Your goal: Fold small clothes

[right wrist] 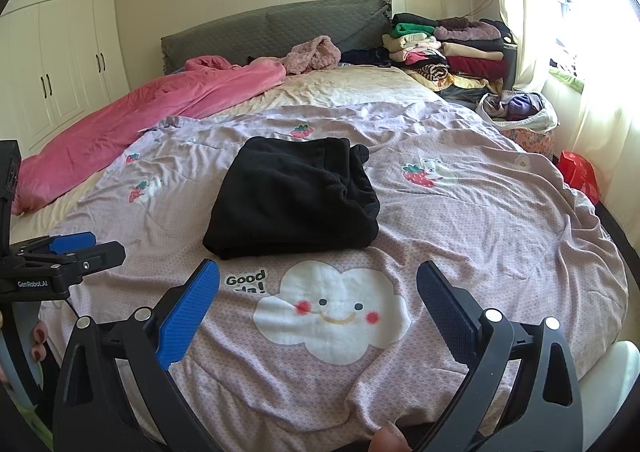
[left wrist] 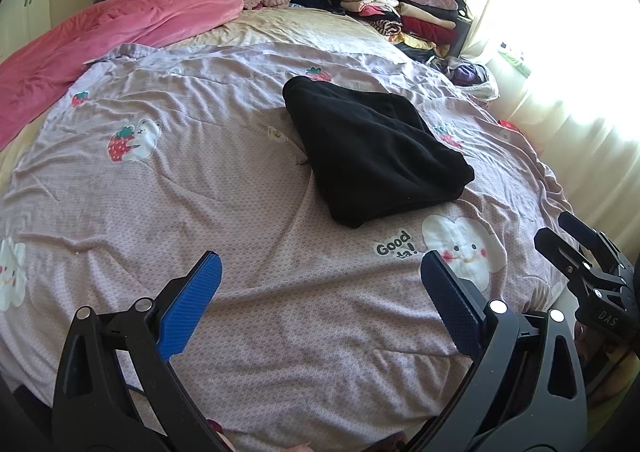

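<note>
Ahead of both spread grippers, apart: folded black garment.

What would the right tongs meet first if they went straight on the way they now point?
Probably the lilac bedspread near its cloud print, since the open right tongs tilt down at it. The folded black garment lies beyond; depth is unclear.

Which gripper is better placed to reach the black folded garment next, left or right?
Right, probably. In its view the black garment lies straight ahead of the open right gripper. From the open left gripper, it sits off to the right.
</note>
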Motion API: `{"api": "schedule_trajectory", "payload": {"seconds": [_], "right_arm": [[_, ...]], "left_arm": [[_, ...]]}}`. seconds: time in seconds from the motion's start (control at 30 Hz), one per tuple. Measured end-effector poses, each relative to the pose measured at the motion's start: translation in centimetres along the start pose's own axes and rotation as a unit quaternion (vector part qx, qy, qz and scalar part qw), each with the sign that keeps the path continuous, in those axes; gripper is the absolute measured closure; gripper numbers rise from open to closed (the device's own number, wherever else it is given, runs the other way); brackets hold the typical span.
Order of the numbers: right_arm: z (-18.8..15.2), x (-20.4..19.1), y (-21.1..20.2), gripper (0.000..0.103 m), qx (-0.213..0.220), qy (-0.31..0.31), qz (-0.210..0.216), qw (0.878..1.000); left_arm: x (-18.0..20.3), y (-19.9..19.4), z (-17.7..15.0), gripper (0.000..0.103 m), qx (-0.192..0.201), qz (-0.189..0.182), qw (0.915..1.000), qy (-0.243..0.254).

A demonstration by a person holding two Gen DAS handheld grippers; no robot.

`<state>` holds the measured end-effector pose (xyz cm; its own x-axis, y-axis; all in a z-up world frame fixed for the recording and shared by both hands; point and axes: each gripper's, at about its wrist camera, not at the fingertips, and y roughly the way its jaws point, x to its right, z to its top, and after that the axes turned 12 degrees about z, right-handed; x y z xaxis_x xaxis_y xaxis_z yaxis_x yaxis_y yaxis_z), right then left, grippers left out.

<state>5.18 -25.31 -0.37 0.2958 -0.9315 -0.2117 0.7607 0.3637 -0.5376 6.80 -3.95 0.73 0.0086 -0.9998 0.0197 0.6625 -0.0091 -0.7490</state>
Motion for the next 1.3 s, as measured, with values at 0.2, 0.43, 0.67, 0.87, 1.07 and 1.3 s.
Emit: {"api": "schedule_trajectory", "payload": {"seconds": [0.2,0.43,0.67,0.87,1.07,1.3], "right_arm": [[0.01,0.05,-0.26,0.005,0.0,-0.002,-0.001,1.0],[0.11,-0.05,-0.21,0.005,0.0,-0.001,-0.003,1.0],[0.13,0.04,-0.31,0.005,-0.001,-0.003,-0.004,1.0],[0.13,0.06,-0.36,0.005,0.0,-0.001,-0.004,1.0],[0.15,-0.03,-0.38,0.005,0.0,-0.002,-0.005,1.0],[0.17,0.05,-0.51,0.005,-0.001,-0.003,-0.007,1.0]], "left_arm": [[0.01,0.03,-0.02,0.01,0.0,0.003,1.0,0.002],[-0.12,0.0,0.03,0.01,-0.001,0.004,1.0,0.002],[-0.52,-0.14,0.04,0.01,-0.002,0.001,1.0,0.002],[-0.38,-0.09,0.03,0.01,-0.002,0.002,1.0,0.001],[-0.49,-0.18,0.06,0.01,-0.003,0.003,1.0,0.002],[-0.73,-0.22,0.0,0.01,-0.002,0.003,1.0,0.003]]}}
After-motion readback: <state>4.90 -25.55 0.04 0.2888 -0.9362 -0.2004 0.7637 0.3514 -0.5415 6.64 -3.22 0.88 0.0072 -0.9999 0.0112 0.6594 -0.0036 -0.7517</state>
